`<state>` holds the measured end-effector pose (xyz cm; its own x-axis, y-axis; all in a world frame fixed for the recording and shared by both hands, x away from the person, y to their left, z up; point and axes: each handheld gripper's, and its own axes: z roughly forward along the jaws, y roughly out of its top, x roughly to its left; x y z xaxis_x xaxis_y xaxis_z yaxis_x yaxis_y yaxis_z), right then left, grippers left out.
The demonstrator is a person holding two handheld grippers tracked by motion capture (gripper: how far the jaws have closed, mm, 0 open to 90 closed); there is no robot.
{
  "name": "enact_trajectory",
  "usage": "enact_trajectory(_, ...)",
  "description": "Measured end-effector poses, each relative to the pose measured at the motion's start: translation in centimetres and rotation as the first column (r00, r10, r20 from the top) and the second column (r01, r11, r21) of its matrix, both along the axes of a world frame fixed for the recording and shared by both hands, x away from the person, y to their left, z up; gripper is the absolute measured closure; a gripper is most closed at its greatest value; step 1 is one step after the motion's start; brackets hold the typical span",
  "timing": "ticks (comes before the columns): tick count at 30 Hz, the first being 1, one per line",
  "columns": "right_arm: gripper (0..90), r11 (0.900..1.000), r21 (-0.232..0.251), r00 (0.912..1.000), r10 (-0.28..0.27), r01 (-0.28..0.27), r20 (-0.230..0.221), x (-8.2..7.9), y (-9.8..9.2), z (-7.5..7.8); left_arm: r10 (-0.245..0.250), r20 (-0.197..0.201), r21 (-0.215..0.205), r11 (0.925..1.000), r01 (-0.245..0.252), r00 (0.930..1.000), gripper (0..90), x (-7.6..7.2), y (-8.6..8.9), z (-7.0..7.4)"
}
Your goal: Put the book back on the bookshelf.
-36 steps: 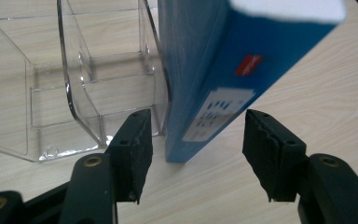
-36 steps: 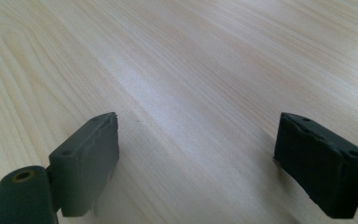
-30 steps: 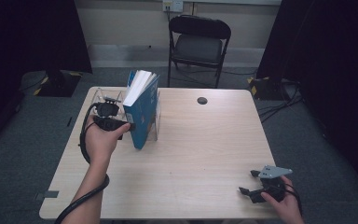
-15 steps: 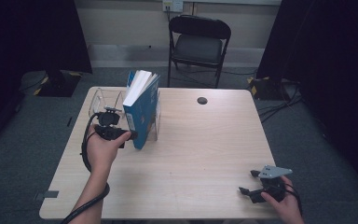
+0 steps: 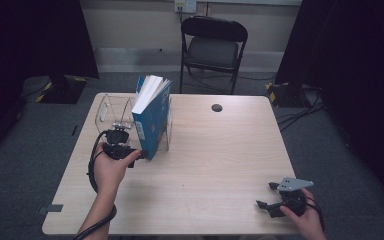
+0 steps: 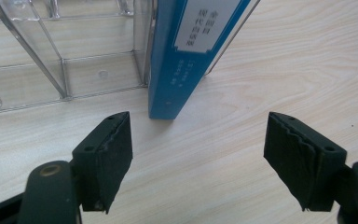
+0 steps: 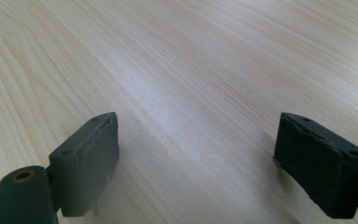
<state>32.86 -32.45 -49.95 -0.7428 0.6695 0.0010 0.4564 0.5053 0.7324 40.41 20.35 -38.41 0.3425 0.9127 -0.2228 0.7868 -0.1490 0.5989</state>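
We are taking the blue book (image 5: 151, 117) as our landmark. It is standing in a clear plastic rack (image 5: 111, 109) toward the far left of the pale wood counter (image 5: 205, 165), leaning to the right, pages fanning at the top. In the left gripper view its spine (image 6: 186, 56) is facing us, carrying a white label (image 6: 204, 24) with printed characters we are not making out, and its lower corner is resting on the counter just past the rack's near edge.

The left hand-held gripper (image 5: 130, 152) is sitting just in front of the book's near corner, a hand (image 5: 109, 170) wrapping around it, its black cable (image 5: 94, 165) looping beside the wrist. In its own view the left hand-held gripper (image 6: 198, 154) is showing both jaws spread wide, nothing between them, the spine standing just beyond the gap and apart from both jaws.

The right hand-held gripper (image 5: 266, 197) is lying well apart from the book, at the counter's near right corner, a hand (image 5: 305, 220) holding it, its grey three-cornered plate (image 5: 294, 184) on top. In the right gripper view its jaws are also gaping, bare wood grain lying between them.

Beyond the book, past the counter's far edge, a black folding chair (image 5: 212, 47) is standing. A small dark round spot (image 5: 217, 107) is sitting on the counter to the book's right, near the far edge.
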Motion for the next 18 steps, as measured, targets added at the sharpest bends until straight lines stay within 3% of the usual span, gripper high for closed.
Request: enact_trajectory(18,13.3,1.0,-0.001,1.0,0.0,0.0,0.001,0.0,0.0,0.0,-0.015,-0.033,-0.006,0.9999,0.015,0.9993,22.8,-1.1,0.1,-3.0)
